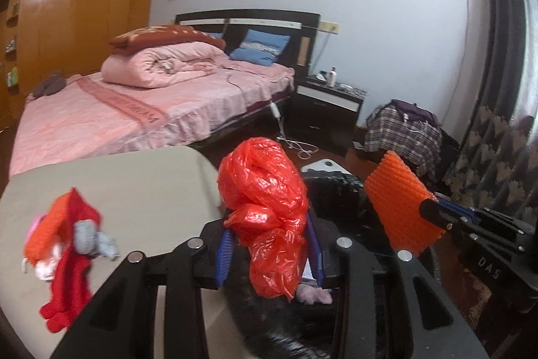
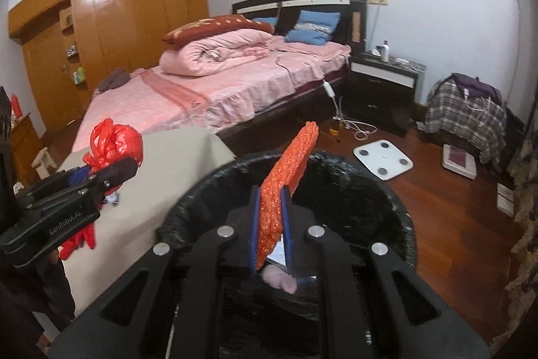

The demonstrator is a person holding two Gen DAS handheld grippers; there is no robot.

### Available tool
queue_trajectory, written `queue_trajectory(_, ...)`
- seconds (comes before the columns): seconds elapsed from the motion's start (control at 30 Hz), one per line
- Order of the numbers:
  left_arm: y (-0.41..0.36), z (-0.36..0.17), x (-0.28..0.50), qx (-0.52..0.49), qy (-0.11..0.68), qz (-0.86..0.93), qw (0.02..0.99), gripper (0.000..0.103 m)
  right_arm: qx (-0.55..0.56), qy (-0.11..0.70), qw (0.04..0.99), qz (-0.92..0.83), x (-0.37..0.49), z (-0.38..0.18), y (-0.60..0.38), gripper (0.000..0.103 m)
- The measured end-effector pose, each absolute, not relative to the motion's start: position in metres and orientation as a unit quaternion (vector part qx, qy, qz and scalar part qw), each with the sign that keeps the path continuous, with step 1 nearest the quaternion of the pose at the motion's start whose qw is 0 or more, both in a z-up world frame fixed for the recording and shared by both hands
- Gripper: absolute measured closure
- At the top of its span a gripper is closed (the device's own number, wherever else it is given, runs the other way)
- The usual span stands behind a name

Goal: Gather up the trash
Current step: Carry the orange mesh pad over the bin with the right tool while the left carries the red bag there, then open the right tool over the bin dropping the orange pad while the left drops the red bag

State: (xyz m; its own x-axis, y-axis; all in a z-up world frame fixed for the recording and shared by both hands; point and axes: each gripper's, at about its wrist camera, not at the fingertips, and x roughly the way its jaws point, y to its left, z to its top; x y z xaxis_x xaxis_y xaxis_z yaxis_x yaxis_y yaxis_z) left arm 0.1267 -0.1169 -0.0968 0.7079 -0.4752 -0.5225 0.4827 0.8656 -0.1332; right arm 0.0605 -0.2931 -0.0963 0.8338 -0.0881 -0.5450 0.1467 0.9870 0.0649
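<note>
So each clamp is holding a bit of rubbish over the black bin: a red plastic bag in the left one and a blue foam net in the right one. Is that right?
Nearly. The foam net in the right clamp is orange, not blue; only the clamp's pads are blue, as the right wrist view shows. The left clamp does hold the red plastic bag, by the black bin.

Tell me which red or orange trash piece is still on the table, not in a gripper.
The red-and-orange bundle with grey bits lies loose on the beige table. The red plastic bag is in the left gripper, the orange foam sheet in the right gripper.
</note>
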Motion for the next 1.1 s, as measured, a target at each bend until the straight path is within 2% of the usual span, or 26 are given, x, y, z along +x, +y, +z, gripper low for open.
queue_trajectory(0.2, -0.148, -0.109, 0.138, 0.002, 0.294, -0.289, 0.911, 0.065, 0.059, 0.296, 0.95, -0.075, 0.067, -0.11, -0.313, 0.091)
queue_trajectory(0.3, -0.16, -0.115, 0.143, 0.002, 0.304, -0.305, 0.902, 0.057, 0.062, 0.303, 0.947, -0.084, 0.071, -0.118, -0.323, 0.088)
queue_trajectory(0.37, -0.164, -0.116, 0.145, -0.002, 0.308, -0.317, 0.897, 0.043, 0.066, 0.306, 0.945, -0.09, 0.072, -0.12, -0.327, 0.078)
queue_trajectory(0.43, -0.164, -0.115, 0.145, -0.001, 0.305, -0.318, 0.898, 0.038, 0.068, 0.304, 0.945, -0.099, 0.071, -0.121, -0.331, 0.058)
queue_trajectory(0.47, -0.162, -0.115, 0.145, -0.001, 0.303, -0.318, 0.899, 0.037, 0.067, 0.301, 0.945, -0.104, 0.069, -0.121, -0.332, 0.053)
queue_trajectory(0.5, -0.16, -0.114, 0.146, -0.001, 0.302, -0.315, 0.9, 0.036, 0.067, 0.299, 0.946, -0.109, 0.068, -0.121, -0.333, 0.042)
queue_trajectory(0.53, -0.157, -0.113, 0.146, 0.0, 0.301, -0.312, 0.901, 0.035, 0.067, 0.297, 0.946, -0.113, 0.066, -0.121, -0.333, 0.027)
queue_trajectory(0.6, -0.145, -0.108, 0.145, 0.004, 0.296, -0.297, 0.908, 0.032, 0.073, 0.287, 0.947, -0.122, 0.062, -0.118, -0.334, 0.008)
queue_trajectory(0.67, -0.126, -0.101, 0.143, 0.008, 0.284, -0.272, 0.919, 0.022, 0.081, 0.275, 0.95, -0.12, 0.059, -0.114, -0.334, 0.007)
queue_trajectory(0.83, -0.077, -0.089, 0.132, 0.024, 0.257, -0.212, 0.942, 0.012, 0.076, 0.276, 0.952, -0.109, 0.063, -0.108, -0.317, 0.005)
queue_trajectory(1.1, 0.021, -0.092, 0.117, 0.02, 0.262, -0.104, 0.959, 0.011, 0.066, 0.287, 0.954, -0.061, 0.082, -0.108, -0.263, 0.005)
